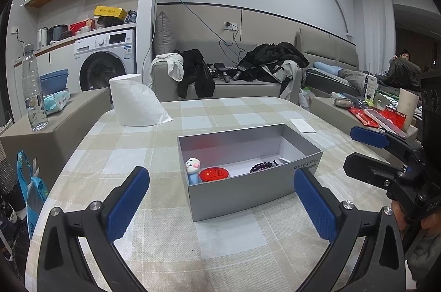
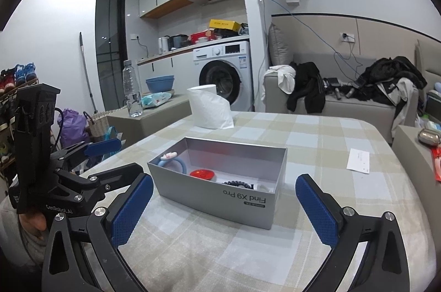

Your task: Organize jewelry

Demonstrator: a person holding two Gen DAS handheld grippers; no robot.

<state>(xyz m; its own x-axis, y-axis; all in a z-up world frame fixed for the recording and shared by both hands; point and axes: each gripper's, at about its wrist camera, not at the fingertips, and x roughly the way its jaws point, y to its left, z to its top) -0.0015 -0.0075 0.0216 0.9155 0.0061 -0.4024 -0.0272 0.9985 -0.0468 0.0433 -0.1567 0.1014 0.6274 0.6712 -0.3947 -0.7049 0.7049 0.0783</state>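
Note:
An open grey box (image 1: 248, 192) (image 2: 220, 198) sits mid-table on the checked cloth. Inside lie a pale blue ring with a pink-and-white cartoon figure (image 1: 193, 166) (image 2: 171, 157), a round red badge (image 1: 213, 174) (image 2: 202, 173) and a dark coiled band (image 1: 260, 166) (image 2: 238, 184). My left gripper (image 1: 222, 179) is open just in front of the box, holding nothing; in the right wrist view it (image 2: 124, 157) shows left of the box. My right gripper (image 2: 224, 179) is also open and empty before the box, and appears at the right (image 1: 351, 147) in the left wrist view.
A toilet paper roll (image 1: 132, 99) (image 2: 210, 107) stands at the table's far left. A white card (image 1: 301, 125) (image 2: 358, 159) lies right of the box. A water bottle (image 1: 33, 88) stands on a side cabinet. A clothes-strewn sofa (image 1: 226, 88) is behind the table; a person (image 1: 402, 66) sits far right.

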